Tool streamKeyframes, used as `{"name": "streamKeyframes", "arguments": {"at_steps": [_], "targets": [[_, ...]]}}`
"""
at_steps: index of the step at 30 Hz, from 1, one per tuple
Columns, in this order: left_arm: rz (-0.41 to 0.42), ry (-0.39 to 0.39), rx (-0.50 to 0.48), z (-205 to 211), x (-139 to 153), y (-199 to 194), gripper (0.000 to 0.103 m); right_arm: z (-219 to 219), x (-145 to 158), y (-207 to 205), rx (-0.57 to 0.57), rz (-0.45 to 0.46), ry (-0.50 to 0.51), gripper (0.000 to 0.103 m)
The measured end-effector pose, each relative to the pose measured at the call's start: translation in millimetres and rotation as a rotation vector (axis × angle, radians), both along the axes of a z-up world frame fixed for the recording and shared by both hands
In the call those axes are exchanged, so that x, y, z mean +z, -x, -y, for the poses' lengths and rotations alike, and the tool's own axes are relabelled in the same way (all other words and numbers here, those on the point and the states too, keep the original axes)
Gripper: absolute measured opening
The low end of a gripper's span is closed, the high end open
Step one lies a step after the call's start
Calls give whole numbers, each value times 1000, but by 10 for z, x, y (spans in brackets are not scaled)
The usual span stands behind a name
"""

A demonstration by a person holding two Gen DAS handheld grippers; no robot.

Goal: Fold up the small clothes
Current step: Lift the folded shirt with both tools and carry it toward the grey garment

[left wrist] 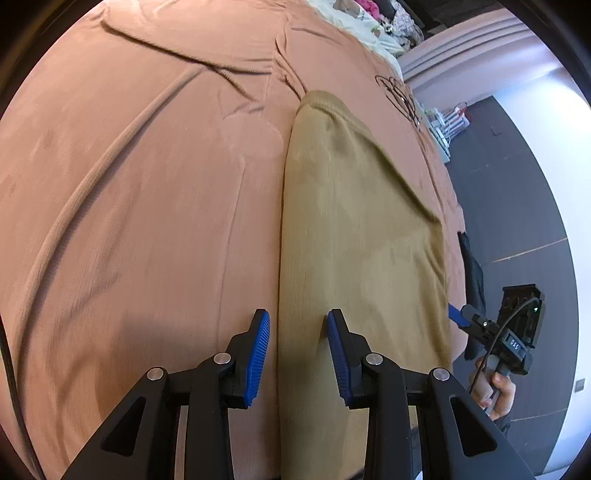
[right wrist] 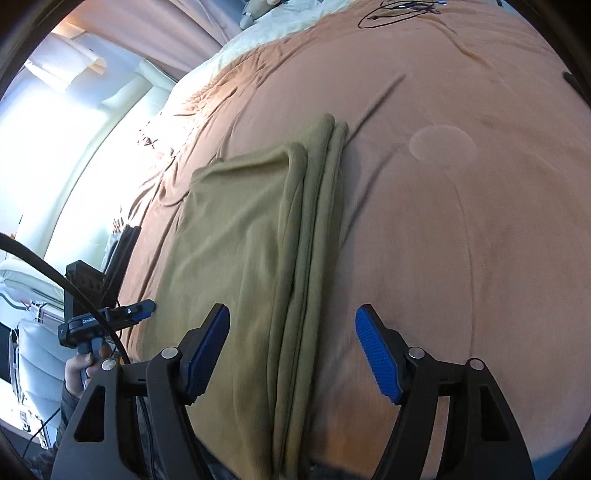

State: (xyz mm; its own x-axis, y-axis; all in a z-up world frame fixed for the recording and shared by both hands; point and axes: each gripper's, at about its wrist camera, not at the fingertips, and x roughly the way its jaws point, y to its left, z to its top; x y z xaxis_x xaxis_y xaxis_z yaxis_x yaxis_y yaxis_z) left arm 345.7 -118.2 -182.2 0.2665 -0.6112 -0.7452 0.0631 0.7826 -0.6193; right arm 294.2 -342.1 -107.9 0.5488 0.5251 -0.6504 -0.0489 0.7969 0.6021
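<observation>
Daylight floods in from a blown-out window (right wrist: 48, 147) on the right wrist view's left edge. Both fisheye pictures bend strongly toward dark round rims. The bedspread (left wrist: 147, 184) looks slightly motion-blurred, with soft shadow near the bottom.

Olive-khaki folded garment (right wrist: 251, 236), plain, rust-brown bedspread (left wrist: 147, 184) with a faint pale circle mark (right wrist: 442, 146), ribbed blue pads on black gripper fingers (left wrist: 258, 354), pale cream bedding (right wrist: 280, 26) beyond, dark grey floor (left wrist: 517, 206)
</observation>
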Motion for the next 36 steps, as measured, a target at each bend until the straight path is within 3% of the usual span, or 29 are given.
{"name": "streamKeyframes", "arguments": {"at_steps": [11,14,16,22,26,28,36], "targets": [[-11,26,5,123,-83,-615,33,-18,-155,-768,22,-21,-17,68],[-14,28,1,174,-112,-755,33,-13,-194,-898,36,-24,-32,62],[-14,32,-2,199,-129,-846,33,-25,-234,-991,47,-28,-44,52],[-1,68,11,255,-159,-1135,31,-25,-365,-1231,42,-40,-101,43],[-10,64,18,314,-173,-1228,11,-86,-384,-1327,42,-36,-55,26],[8,45,13,354,-103,-1196,8,-118,-322,-1310,45,-31,-33,16],[135,70,-31,304,426,-992,8,-348,241,-985,41,82,70,13]]}}
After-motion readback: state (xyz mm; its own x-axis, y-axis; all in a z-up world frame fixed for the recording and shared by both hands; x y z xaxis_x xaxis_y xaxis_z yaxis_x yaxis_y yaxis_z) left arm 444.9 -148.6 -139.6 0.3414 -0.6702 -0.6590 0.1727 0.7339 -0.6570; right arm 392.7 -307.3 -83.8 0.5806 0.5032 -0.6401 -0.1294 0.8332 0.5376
